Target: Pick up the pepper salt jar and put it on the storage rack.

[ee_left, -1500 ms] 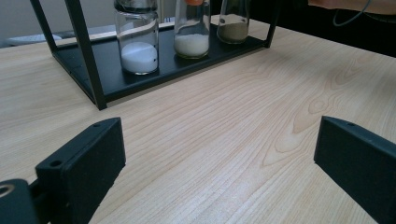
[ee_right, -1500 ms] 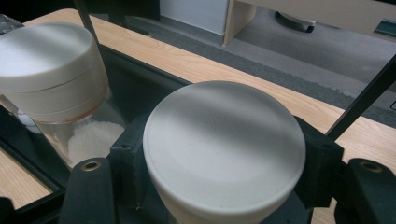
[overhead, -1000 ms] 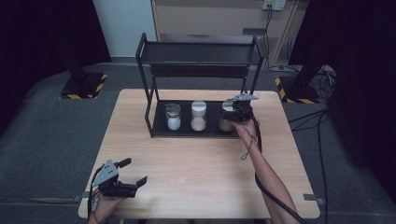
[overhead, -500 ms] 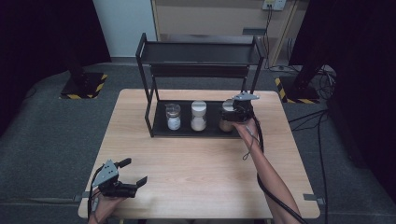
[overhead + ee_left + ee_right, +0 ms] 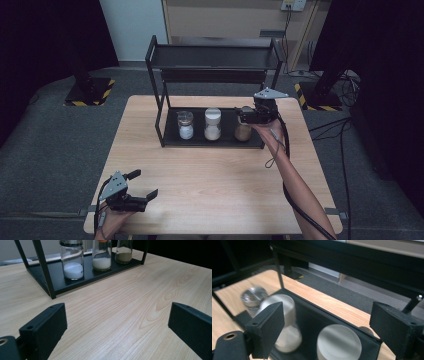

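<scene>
Three glass jars on the black metal rack's [image 5: 167, 97] bottom tray: clear white-powder jar [image 5: 185, 124], white-lidded pale-powder jar [image 5: 212, 124], brown-spice jar [image 5: 243, 131]. Right tool [image 5: 246, 116] spread wide, hovered just over the brown-spice jar. Left tool [image 5: 142, 185] spread wide, empty, low over the pale wooden counter's [image 5: 220, 175] near-left corner.

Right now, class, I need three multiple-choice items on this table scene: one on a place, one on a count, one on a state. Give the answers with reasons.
1. Where do the jars stand?
A. the rack's top shelf
B. the rack's bottom shelf
C. the bare table

2. How many jars are there?
A. two
B. three
C. five

3. How are the left gripper's jaws?
A. open
B. shut on a jar
C. shut, empty

Answers:
1 B, the jars sit on the rack's lowest tray.
2 B, white-filled jar, cream-filled jar, brown-filled jar.
3 A, left gripper jaws spread over bare table.
</scene>
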Tool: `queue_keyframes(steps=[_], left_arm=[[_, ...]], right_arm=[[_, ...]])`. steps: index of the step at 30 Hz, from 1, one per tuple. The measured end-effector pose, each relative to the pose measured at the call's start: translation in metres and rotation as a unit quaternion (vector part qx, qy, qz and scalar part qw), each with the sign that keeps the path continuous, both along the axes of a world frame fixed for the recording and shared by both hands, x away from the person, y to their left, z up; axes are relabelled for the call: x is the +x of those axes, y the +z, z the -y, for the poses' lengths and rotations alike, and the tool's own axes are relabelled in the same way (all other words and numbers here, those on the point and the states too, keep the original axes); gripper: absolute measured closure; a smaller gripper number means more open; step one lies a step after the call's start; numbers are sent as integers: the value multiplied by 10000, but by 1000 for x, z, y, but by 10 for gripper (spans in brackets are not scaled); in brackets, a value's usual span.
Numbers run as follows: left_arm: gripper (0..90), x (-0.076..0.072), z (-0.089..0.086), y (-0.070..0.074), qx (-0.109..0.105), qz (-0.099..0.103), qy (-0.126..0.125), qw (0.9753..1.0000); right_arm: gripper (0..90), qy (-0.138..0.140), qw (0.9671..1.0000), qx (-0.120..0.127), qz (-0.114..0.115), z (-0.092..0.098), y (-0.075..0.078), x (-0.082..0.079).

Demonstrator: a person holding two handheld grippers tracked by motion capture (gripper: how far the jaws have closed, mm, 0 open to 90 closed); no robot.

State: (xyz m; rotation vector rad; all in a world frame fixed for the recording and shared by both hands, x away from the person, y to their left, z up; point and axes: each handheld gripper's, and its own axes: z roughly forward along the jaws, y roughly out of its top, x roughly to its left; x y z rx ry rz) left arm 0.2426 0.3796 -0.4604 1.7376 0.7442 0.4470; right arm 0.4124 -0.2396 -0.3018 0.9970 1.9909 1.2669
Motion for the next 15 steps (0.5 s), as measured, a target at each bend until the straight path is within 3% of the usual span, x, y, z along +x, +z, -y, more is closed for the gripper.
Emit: queue_keyframes(steps=[7, 15], left_arm=[[10, 0, 0, 0, -3, -16, 7, 10000], [10, 1, 0, 0, -20, -12, 7, 10000]], right_arm=[[118, 215, 9998, 6, 8, 4, 15, -12], [116, 341, 9994, 6, 60, 11, 14, -29]])
